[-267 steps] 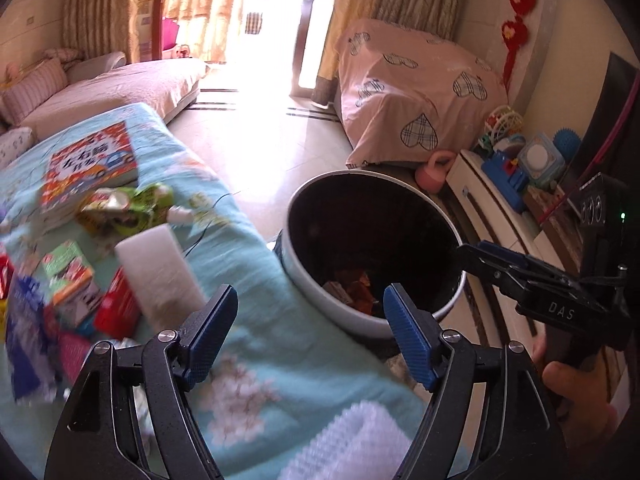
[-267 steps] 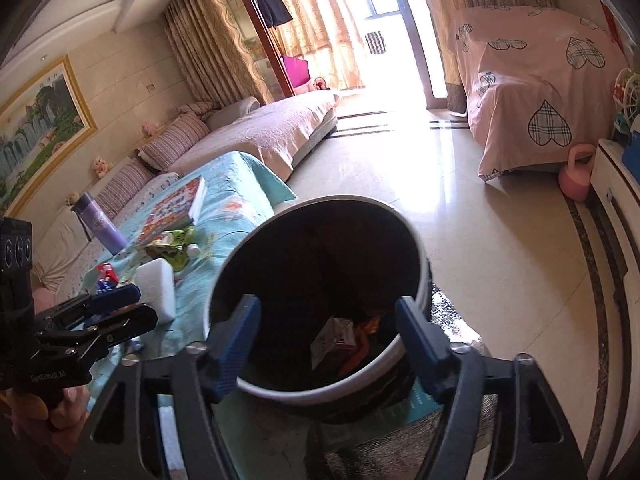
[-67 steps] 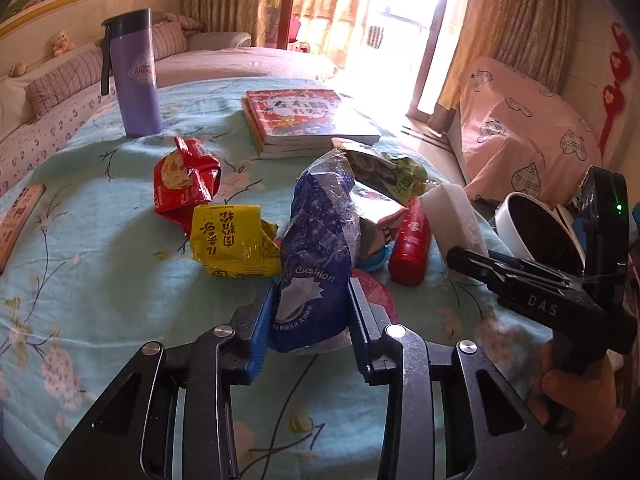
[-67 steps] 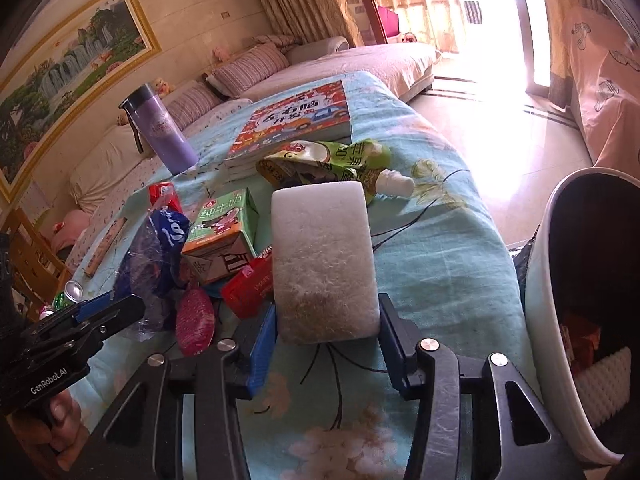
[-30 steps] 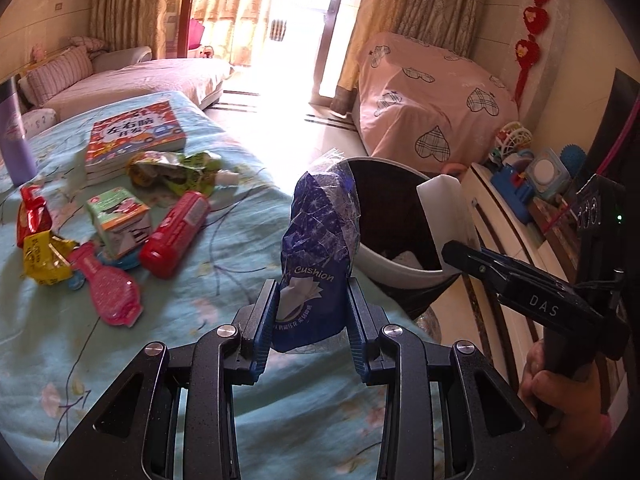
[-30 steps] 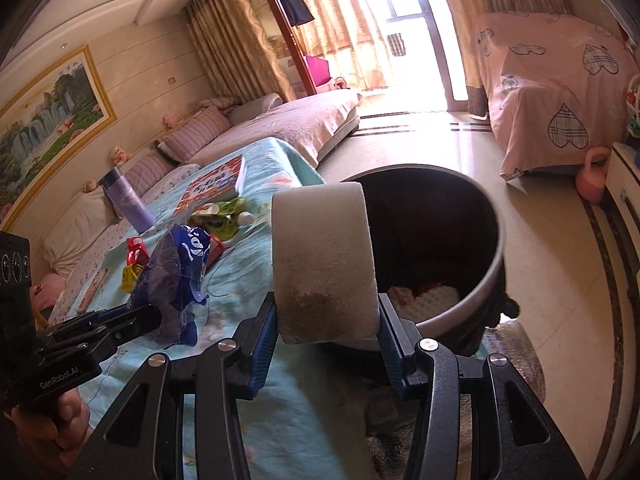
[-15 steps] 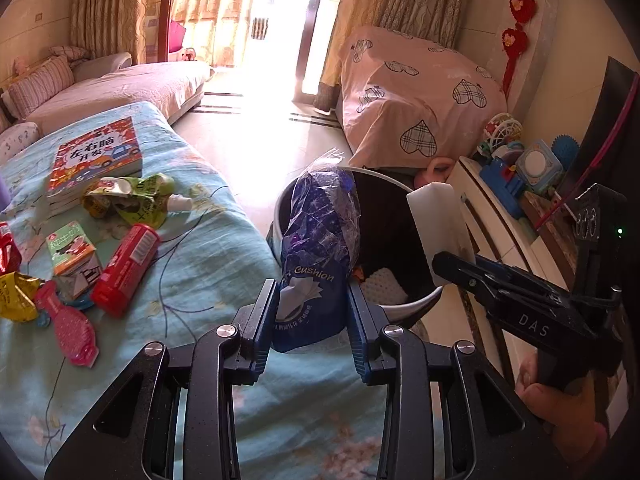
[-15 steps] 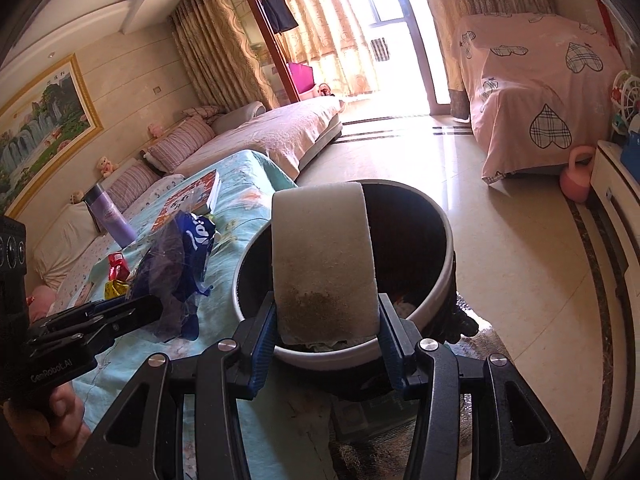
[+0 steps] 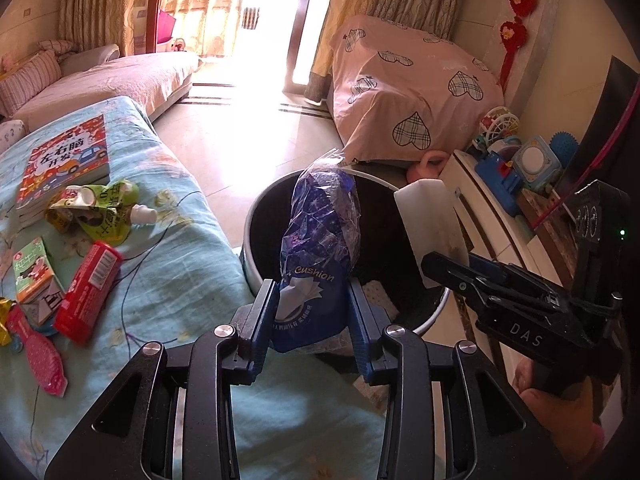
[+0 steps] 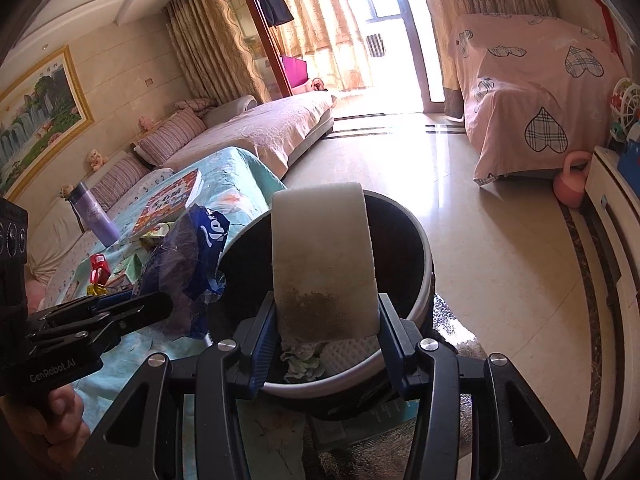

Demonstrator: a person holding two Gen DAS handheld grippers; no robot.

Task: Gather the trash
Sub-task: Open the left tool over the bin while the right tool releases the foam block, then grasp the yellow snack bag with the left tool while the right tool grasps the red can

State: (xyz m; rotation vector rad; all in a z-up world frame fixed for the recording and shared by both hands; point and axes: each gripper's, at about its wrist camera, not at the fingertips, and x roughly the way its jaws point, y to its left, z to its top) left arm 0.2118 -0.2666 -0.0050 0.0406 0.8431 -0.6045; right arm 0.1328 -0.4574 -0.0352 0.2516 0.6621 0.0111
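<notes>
My left gripper (image 9: 314, 324) is shut on a blue plastic tissue wrapper (image 9: 320, 248) and holds it upright over the near rim of the round black trash bin (image 9: 256, 276). My right gripper (image 10: 326, 336) is shut on a white foam block (image 10: 322, 256), held upright above the bin's (image 10: 424, 280) opening. The block also shows in the left wrist view (image 9: 430, 220), and the wrapper in the right wrist view (image 10: 188, 264). Crumpled trash and white foam (image 10: 352, 350) lie inside the bin.
On the blue floral table cloth (image 9: 168, 280) lie a red packet (image 9: 86, 284), a green juice carton (image 9: 34, 276), a green pouch (image 9: 96, 208), a pink brush (image 9: 38, 356) and a book (image 9: 66, 160). A purple flask (image 10: 94, 212) stands further back. A white cabinet (image 9: 488, 216) is right of the bin.
Both grippers have moved closer to the bin with their loads. The wrapper and foam block now hang over its opening. Both stay shut.
</notes>
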